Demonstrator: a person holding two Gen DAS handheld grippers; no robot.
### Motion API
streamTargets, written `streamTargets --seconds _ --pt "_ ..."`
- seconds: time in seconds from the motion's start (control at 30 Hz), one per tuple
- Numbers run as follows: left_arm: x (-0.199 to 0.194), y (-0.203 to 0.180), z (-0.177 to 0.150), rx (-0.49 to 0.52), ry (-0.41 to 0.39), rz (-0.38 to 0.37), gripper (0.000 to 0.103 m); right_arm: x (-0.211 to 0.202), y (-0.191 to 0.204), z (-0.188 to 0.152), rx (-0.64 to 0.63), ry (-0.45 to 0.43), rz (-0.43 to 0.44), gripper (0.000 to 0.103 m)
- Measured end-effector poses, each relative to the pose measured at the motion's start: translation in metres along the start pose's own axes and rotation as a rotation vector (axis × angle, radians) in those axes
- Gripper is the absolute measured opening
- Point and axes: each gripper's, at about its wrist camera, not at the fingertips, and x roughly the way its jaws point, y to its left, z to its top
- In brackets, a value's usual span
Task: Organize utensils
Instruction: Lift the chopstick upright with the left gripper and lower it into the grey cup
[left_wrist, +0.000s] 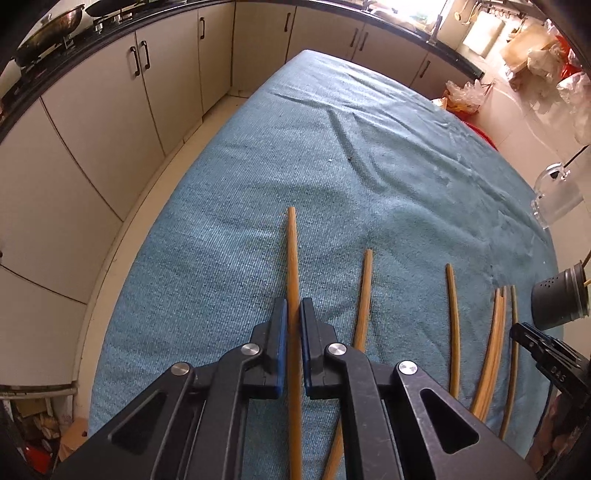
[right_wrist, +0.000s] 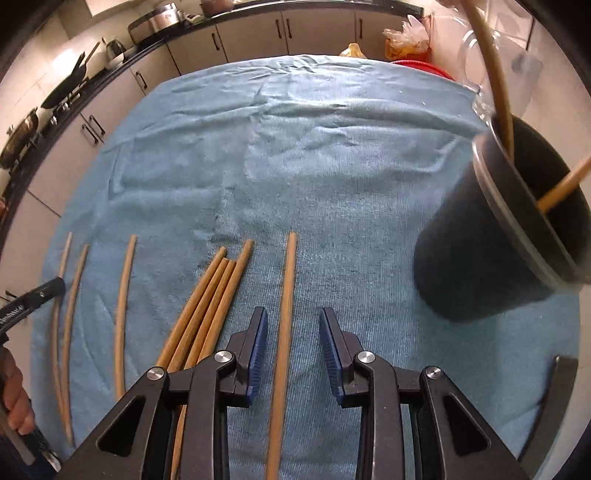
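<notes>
Several wooden chopsticks lie side by side on a blue towel (left_wrist: 332, 147). My left gripper (left_wrist: 294, 306) is shut on the leftmost chopstick (left_wrist: 291, 251), which runs between its blue pads. My right gripper (right_wrist: 293, 317) is open, its jaws on either side of a single chopstick (right_wrist: 286, 288) lying on the towel (right_wrist: 314, 147). A dark cylindrical utensil holder (right_wrist: 491, 236) stands at the right with two chopsticks (right_wrist: 561, 188) in it. It also shows in the left wrist view (left_wrist: 559, 295).
A bundle of chopsticks (right_wrist: 210, 295) lies left of my right gripper, with more chopsticks (right_wrist: 123, 302) further left. A clear glass mug (left_wrist: 557, 192) stands beyond the holder. Kitchen cabinets (left_wrist: 110, 110) and a counter with pans surround the table.
</notes>
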Motion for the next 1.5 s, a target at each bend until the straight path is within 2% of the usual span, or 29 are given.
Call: streamTargets --seconds 0.07,0.23,0.47,0.63,0.9,1.17,1.5 --pt "0.000 0.002 0.000 -0.006 -0.003 -0.030 0.006 0.001 0.001 0.001 -0.015 0.004 -0.012 0.008" --pt "-0.019 0.000 -0.003 -0.004 -0.051 -0.080 0.006 -0.012 -0.007 -0.003 0.029 -0.026 0.075 0.007" --pt "-0.077 -0.011 -0.017 0.015 -0.167 -0.137 0.006 -0.081 -0.004 -0.023 0.039 -0.222 0.167 0.007" --pt "-0.122 -0.025 -0.033 0.042 -0.258 -0.182 0.006 -0.131 -0.001 -0.051 0.020 -0.380 0.182 0.007" --pt "-0.162 -0.048 -0.056 0.100 -0.347 -0.229 0.006 -0.174 -0.004 -0.089 0.025 -0.542 0.210 0.007" --pt "-0.175 -0.068 -0.072 0.145 -0.373 -0.230 0.006 -0.202 -0.015 -0.105 0.045 -0.626 0.217 0.007" --pt "-0.188 -0.085 -0.083 0.181 -0.393 -0.235 0.006 -0.216 -0.027 -0.116 0.074 -0.653 0.229 0.007"
